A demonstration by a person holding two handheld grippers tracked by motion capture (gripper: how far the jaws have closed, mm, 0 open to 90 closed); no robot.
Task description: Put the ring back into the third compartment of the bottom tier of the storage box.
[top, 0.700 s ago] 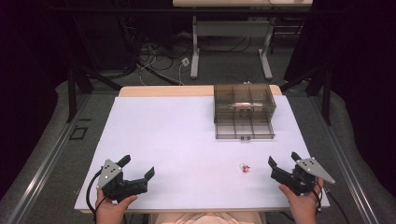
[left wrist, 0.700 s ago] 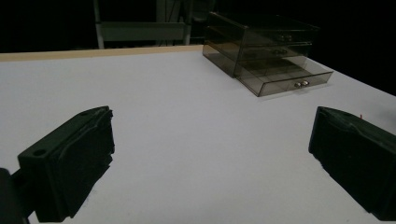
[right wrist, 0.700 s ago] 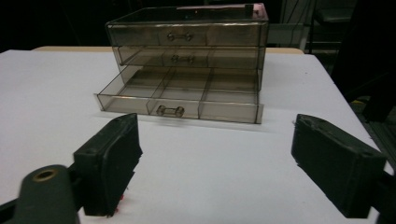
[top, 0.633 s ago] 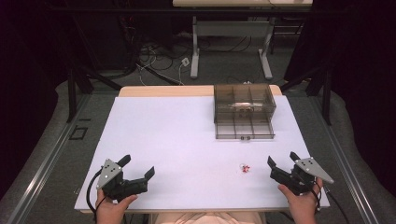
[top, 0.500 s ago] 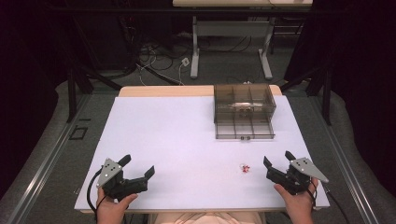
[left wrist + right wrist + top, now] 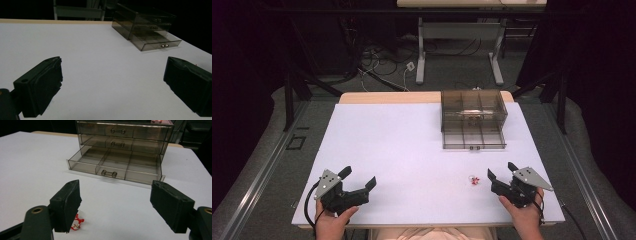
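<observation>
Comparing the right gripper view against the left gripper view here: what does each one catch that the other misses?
Right gripper view alone: a small red-and-white figure lying on the table beside its left-hand jaw, and the drawer unit's two closed upper drawers seen head-on, handles visible. Left gripper view alone: the wooden far edge of the table and a desk frame beyond it. Both: the white table top, the smoky transparent drawer unit with its bottom drawer pulled out, and each gripper's own jaws spread wide, holding nothing.

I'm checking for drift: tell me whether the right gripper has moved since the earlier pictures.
Yes. In the high view, the right gripper has slid left along the near table edge, closing on the small red-and-white toy, which has stayed put in front of the drawer box.
</observation>
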